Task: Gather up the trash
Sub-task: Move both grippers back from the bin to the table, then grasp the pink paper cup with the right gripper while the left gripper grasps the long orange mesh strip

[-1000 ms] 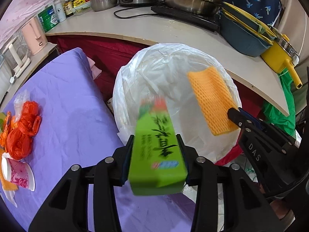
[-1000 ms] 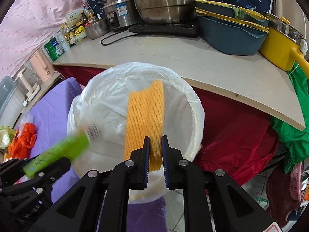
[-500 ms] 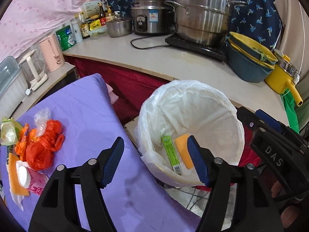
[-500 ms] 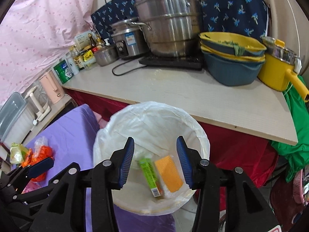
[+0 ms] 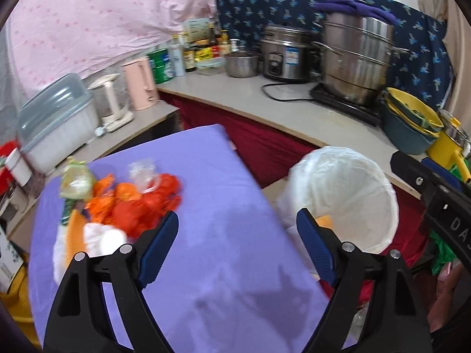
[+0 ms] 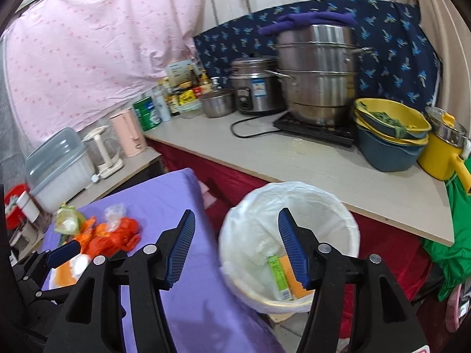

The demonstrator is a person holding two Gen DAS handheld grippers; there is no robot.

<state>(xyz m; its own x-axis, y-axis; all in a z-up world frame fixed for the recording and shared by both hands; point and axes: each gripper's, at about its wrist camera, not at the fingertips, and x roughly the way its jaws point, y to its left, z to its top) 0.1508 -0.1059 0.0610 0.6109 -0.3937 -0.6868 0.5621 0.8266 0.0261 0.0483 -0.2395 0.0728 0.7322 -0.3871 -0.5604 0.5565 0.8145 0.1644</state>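
1. Both tools are empty right now. The left hand-held gripper (image 5: 237,241) has its jaws spread wide over the purple table (image 5: 223,194), and the right hand-held gripper (image 6: 235,244) is spread just as wide, hanging over the gap between table edge and bin.

2. The white-lined trash bin (image 6: 350,229) stands on the floor just beside the table, below the kitchen counter (image 6: 294,161). A green box (image 6: 278,275) and an orange foam piece (image 6: 291,279) already lie at its bottom.

3. What remains is a heap at the table's far left: crumpled orange-red plastic bags (image 5: 147,203), a clear wrapper (image 5: 144,173), a greenish packet (image 5: 75,179) and a white paper cup (image 5: 110,239) lying over an orange sheet (image 5: 75,235).

4. I'd judge this the reach for the next load. The left tool is nearer the pile, so it should go left and down and close on one piece, probably the cup or the bags.

5. The bags are soft and tangled; a pinch may drag several pieces at once.
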